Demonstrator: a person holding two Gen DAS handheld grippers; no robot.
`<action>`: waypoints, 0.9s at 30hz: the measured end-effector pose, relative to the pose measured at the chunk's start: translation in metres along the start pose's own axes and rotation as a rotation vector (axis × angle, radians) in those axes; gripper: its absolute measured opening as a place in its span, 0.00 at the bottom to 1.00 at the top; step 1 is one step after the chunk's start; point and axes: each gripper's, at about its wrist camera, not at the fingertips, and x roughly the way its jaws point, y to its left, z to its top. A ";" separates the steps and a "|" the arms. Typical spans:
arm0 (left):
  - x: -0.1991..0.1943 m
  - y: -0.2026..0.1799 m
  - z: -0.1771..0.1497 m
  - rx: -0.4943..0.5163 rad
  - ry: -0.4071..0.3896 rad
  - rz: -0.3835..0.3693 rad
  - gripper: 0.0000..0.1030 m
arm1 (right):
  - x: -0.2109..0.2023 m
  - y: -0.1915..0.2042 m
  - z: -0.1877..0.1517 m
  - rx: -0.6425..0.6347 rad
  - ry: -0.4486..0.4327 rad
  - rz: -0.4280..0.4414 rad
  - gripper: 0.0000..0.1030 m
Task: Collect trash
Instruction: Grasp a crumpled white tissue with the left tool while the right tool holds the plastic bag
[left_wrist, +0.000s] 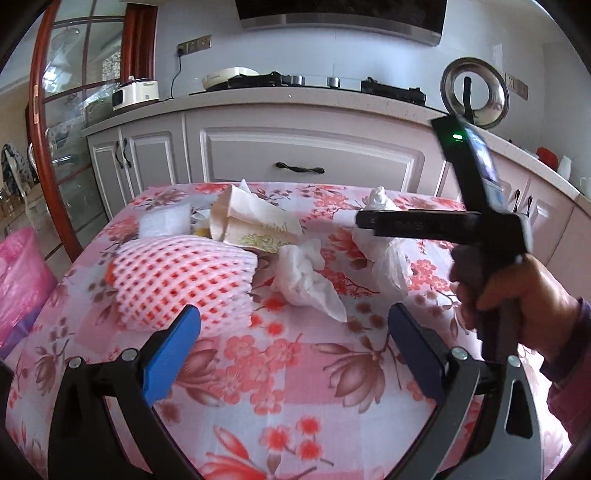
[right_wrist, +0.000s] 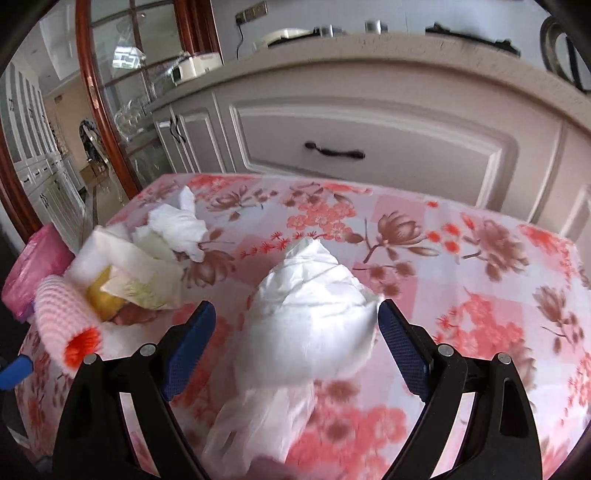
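crumpled white tissue centre frame, puffy, on floral desk | right tool spread, straddling it | left tool spread, empty

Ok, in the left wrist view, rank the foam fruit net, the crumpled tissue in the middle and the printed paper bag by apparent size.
1. foam fruit net, clearly largest, though also nearest the camera.
2. printed paper bag and crumpled tissue: similar, and the bag lies farther back, so unranked.

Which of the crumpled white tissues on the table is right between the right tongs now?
The large crumpled tissue wad sits between the open right tongs, above a thin plastic bag. The other tissue lies far off, near the paper wrapper.
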 end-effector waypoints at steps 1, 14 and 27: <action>0.003 0.000 0.000 0.003 0.004 -0.003 0.95 | 0.003 0.000 -0.001 0.000 0.011 -0.003 0.80; 0.059 -0.025 0.031 0.040 0.039 -0.030 0.81 | -0.049 -0.051 -0.020 0.042 -0.051 -0.001 0.47; 0.112 -0.016 0.036 -0.002 0.170 0.084 0.36 | -0.079 -0.055 -0.035 0.049 -0.090 0.027 0.48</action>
